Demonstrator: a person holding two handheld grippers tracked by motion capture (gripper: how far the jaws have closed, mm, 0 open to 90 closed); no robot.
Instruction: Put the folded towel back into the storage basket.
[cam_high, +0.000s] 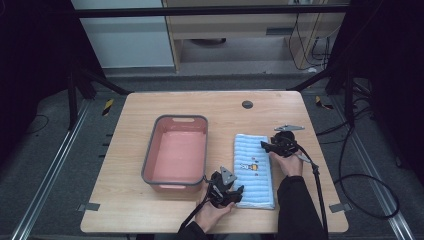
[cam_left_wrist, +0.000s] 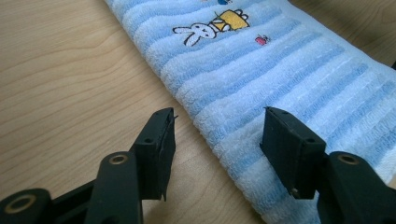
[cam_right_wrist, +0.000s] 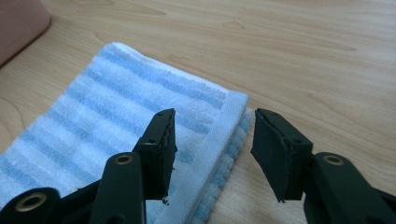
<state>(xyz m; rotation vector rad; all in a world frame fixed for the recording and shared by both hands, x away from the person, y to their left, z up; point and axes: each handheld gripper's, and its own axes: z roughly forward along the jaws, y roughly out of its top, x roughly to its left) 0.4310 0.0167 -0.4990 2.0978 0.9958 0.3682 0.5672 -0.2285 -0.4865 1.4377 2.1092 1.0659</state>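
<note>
So the folded blue striped towel (cam_high: 254, 171) lies flat on the table (cam_high: 150, 210), toward its right edge, right next to a pink tub (cam_high: 176, 152). The left gripper (cam_left_wrist: 217, 140) straddles the towel's near-left corner, jaws partly open, not pinching yet. The right gripper (cam_right_wrist: 212, 144) straddles the far-right corner the same way, holding nothing.

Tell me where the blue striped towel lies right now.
In the high view the folded towel lies flat on the table's right half, just right of the pink basin, with the left gripper and right gripper at opposite corners.
</note>
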